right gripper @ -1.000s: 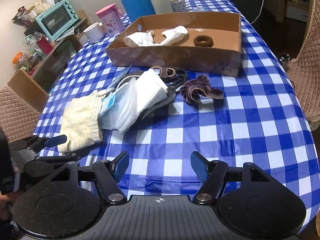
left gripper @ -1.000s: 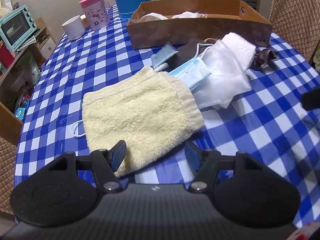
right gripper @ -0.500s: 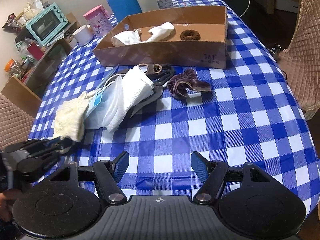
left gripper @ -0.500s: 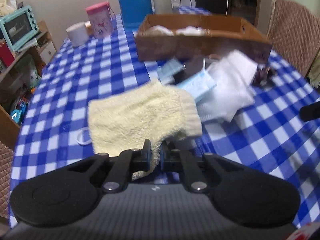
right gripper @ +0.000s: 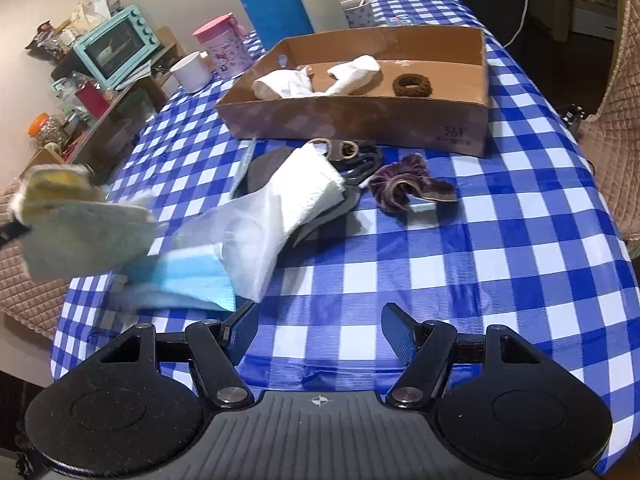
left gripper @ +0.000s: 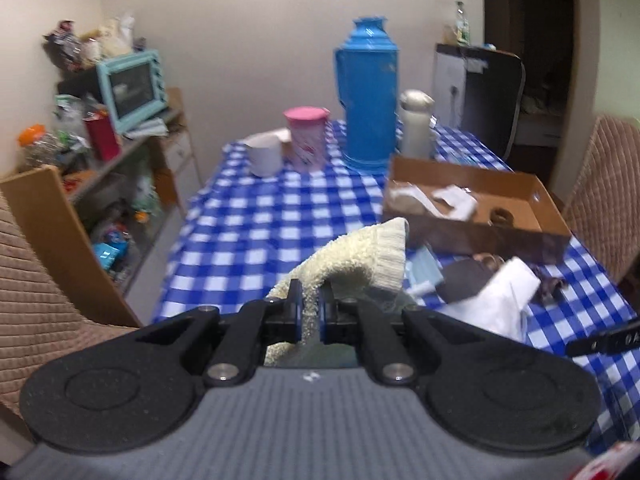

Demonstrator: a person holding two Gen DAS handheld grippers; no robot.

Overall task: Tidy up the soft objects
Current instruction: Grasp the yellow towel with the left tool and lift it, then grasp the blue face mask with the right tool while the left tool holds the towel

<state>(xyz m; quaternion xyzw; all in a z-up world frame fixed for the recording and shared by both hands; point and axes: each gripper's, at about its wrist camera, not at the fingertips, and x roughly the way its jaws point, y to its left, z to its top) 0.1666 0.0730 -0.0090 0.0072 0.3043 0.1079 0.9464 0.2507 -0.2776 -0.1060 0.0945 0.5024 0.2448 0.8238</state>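
My left gripper (left gripper: 309,314) is shut on a pale yellow towel (left gripper: 360,256) and holds it lifted above the table; the towel also shows blurred at the left of the right wrist view (right gripper: 76,224). My right gripper (right gripper: 318,330) is open and empty near the table's front edge. A white cloth (right gripper: 280,216), a blue face mask (right gripper: 188,284), dark items and a purple scrunchie (right gripper: 400,188) lie in a pile in front of a cardboard box (right gripper: 360,116). The box holds white socks (right gripper: 312,78) and a brown scrunchie (right gripper: 412,85).
A blue thermos (left gripper: 370,96), a white bottle (left gripper: 414,124), a pink cup (left gripper: 306,138) and a white mug (left gripper: 264,156) stand at the far end of the checked table (right gripper: 480,260). Padded chairs flank the table. A shelf with a teal oven (left gripper: 132,88) stands at the left.
My left gripper closed on the yellow towel's edge and lifted it off the table, tilting upward. The mask shifted beside it. My right gripper moved slightly closer to the pile and stayed open.
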